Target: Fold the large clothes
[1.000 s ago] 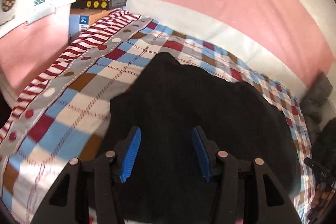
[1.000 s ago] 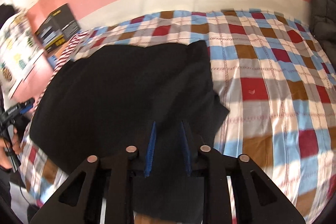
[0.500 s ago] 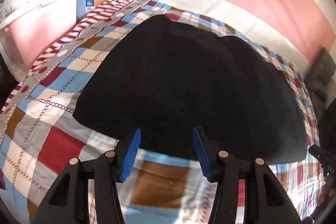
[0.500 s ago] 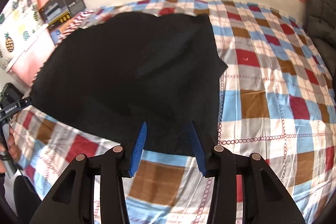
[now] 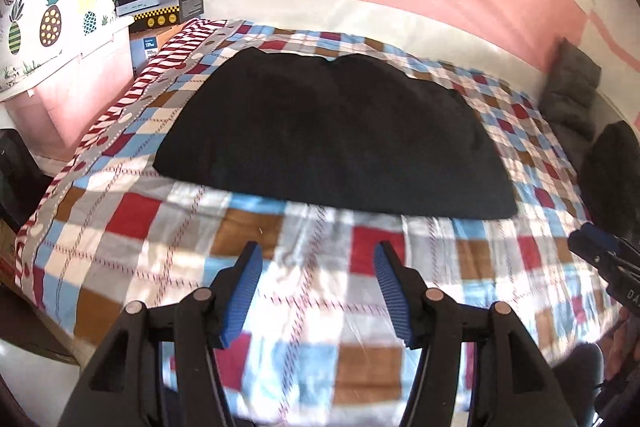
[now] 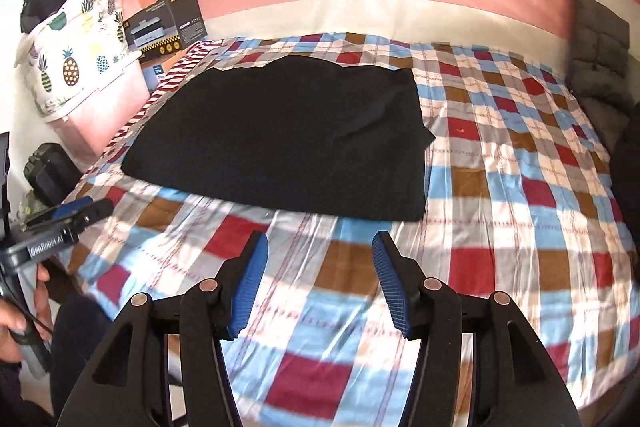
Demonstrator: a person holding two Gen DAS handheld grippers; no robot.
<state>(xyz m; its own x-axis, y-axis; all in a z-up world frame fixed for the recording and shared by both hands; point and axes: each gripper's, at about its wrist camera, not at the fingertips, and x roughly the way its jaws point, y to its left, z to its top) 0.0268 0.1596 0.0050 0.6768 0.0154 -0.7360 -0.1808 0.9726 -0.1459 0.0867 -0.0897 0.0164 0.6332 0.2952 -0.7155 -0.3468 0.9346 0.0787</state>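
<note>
A large black garment [image 5: 332, 135] lies spread flat on the checked bedspread [image 5: 320, 267]; it also shows in the right wrist view [image 6: 288, 143], with a fold ridge near its right edge. My left gripper [image 5: 318, 255] is open and empty, held above the bedspread well short of the garment's near hem. My right gripper [image 6: 320, 243] is open and empty too, also short of the near hem. The right gripper's tip [image 5: 600, 255] shows at the right edge of the left wrist view, and the left gripper's tip [image 6: 76, 211] at the left edge of the right wrist view.
A black box [image 5: 160, 1] sits on a carton by the bed's far left corner, next to a pineapple-print cover [image 5: 52, 19] over a pink bin. Grey cushions [image 6: 600, 63] lie at the far right. A pink wall runs behind the bed.
Both grippers have pulled back from the garment toward the near side of the bed. The right gripper, shut on the garment's edge one second ago, has opened and let go.
</note>
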